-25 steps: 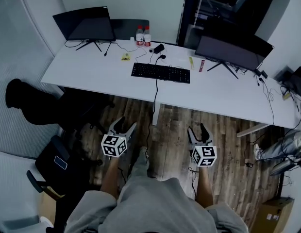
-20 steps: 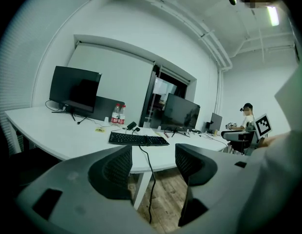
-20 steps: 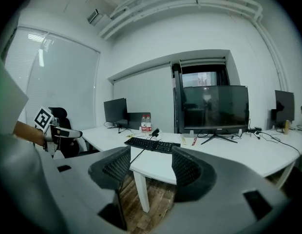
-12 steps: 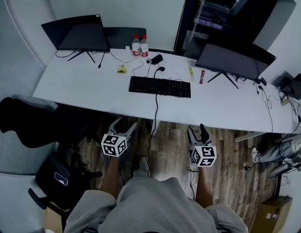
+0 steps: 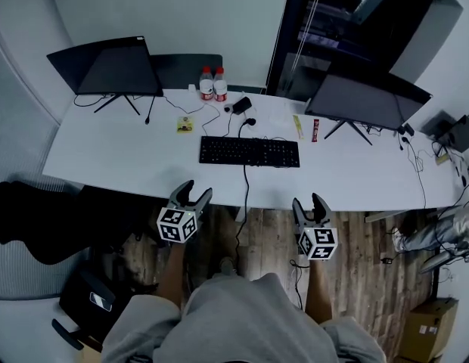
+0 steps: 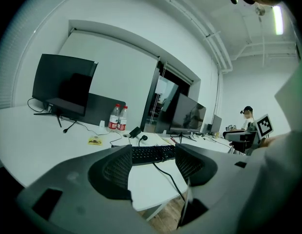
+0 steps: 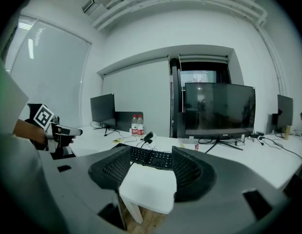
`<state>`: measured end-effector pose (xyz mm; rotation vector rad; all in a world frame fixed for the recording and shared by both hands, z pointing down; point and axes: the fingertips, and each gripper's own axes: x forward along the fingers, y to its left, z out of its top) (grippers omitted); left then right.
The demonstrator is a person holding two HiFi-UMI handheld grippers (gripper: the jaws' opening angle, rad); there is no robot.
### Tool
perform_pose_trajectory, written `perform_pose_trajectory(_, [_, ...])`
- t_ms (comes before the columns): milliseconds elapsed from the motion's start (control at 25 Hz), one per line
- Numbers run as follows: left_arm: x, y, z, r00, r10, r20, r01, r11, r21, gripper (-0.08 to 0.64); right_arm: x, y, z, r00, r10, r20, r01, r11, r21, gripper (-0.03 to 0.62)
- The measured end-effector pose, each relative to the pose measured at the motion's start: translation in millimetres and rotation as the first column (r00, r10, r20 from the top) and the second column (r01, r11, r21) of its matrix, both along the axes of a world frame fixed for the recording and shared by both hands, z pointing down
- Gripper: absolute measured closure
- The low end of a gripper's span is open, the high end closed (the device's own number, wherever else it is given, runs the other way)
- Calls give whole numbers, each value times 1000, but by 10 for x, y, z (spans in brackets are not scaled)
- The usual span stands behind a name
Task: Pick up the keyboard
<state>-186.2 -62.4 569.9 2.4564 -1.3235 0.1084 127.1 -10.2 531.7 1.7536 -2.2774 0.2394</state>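
Note:
A black keyboard lies flat in the middle of the long white desk, its cable hanging over the front edge. It also shows ahead between the jaws as the keyboard in the left gripper view and the keyboard in the right gripper view. My left gripper hovers at the desk's front edge, left of the cable, jaws open and empty. My right gripper is level with it, right of the cable, also open and empty. Both stand short of the keyboard.
Two dark monitors stand at the desk's back left and right. Two water bottles, a yellow note, a small black device and cables lie behind the keyboard. A black chair stands at the left; a seated person is far right.
Both grippers have come forward to the desk's front edge, and the desk and keyboard now lie closer in view. The jaws stay open as before.

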Motion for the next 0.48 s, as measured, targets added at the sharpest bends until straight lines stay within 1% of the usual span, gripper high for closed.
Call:
perform_pose_trajectory(240, [-10,-250,64,999,34,7,-34,999,-9,287,-6,-123,79,999,34,-5,-35,999,-15,345])
perform_pose_trajectory(480, [98,-395,113,998,68,14,-68,998,-18,288,56,-196,142,998,59,-7,-60,998,-27,347])
